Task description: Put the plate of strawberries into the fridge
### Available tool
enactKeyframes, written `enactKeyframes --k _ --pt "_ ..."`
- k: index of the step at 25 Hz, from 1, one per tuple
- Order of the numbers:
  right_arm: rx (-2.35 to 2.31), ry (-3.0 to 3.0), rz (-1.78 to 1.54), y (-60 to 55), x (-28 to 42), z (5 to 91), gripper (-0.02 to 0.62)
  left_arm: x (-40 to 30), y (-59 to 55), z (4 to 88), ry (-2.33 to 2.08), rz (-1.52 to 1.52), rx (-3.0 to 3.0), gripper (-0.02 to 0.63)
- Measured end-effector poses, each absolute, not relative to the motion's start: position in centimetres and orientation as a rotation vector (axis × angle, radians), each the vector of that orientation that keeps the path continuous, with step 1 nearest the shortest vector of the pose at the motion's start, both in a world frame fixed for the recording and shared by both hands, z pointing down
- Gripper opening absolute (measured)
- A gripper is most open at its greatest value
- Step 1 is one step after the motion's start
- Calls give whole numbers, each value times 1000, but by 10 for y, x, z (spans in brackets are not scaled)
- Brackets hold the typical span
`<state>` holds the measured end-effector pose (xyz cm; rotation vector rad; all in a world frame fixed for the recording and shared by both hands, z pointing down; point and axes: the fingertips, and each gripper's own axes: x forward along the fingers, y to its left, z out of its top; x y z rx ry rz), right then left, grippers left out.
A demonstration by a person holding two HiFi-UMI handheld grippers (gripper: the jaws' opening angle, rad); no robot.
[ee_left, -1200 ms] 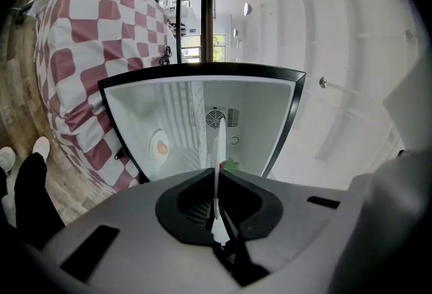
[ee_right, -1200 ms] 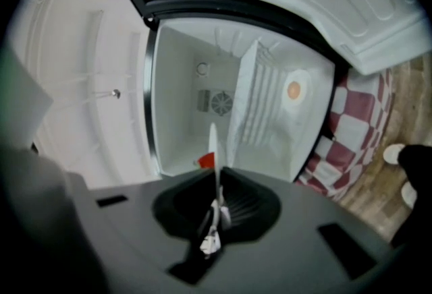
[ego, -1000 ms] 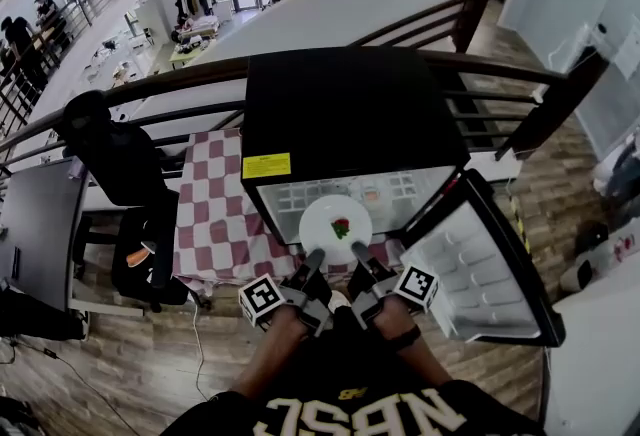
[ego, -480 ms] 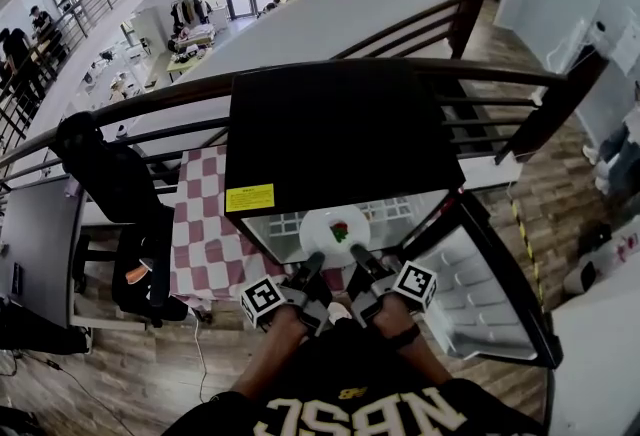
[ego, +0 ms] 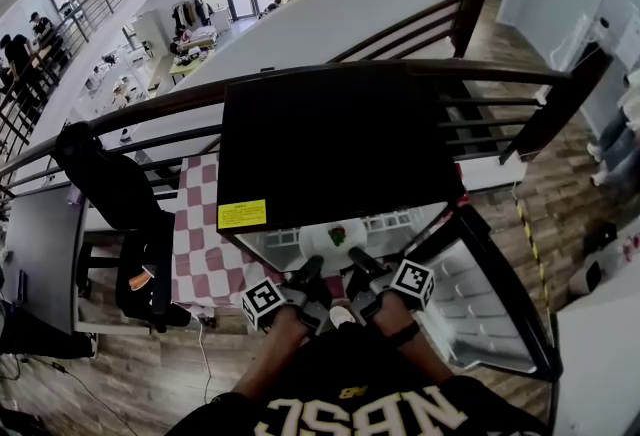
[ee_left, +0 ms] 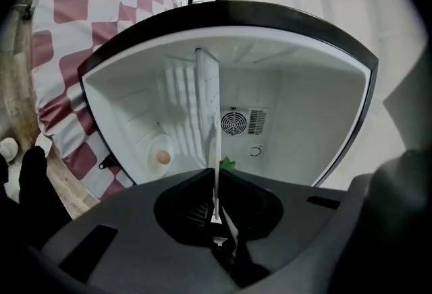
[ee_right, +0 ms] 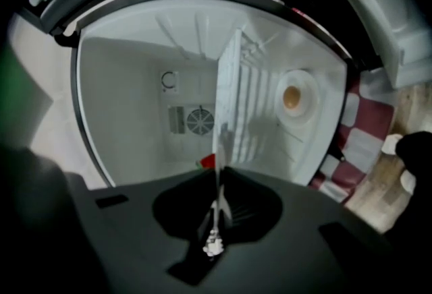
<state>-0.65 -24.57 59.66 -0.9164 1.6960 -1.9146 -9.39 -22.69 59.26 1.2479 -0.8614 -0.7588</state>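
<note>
1. The black fridge [ego: 340,144] stands straight ahead of the fingers of the left gripper [ego: 310,266] and the right gripper [ego: 355,259]. Its white inside is open towards them, and the fingertips are at its mouth.
2. The fridge door [ego: 485,299] is swung wide open, off to the right of the right gripper's fingers.
3. A red-and-white checked cloth [ego: 200,244] covers the table under the fridge, lying to the left of the left gripper's fingers.
4. The white plate [ego: 325,242] reaches forward from both sets of fingertips. Its far part sits in the fridge's opening, just under the front edge of the top. In each gripper view it shows edge-on, a thin white strip rising from between the jaws.
5. Both grippers are clenched on the plate's near rim, side by side, the left one on the left part and the right one on the right part.
6. A strawberry [ego: 338,235] lies on the plate just beyond the fingertips, between the two grippers.
7. A round fan grille [ee_left: 233,123] sits on the back wall, well ahead of the fingers.
8. A small round lamp [ee_left: 163,157] is set in an inner wall past the fingertips.
</note>
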Motion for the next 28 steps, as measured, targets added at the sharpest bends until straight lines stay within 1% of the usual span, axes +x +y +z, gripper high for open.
enactKeyframes --k 28 --pt "-853 1712 -1979 -273 -21 598 34 -105 -253 597 -914 -807 1199 29"
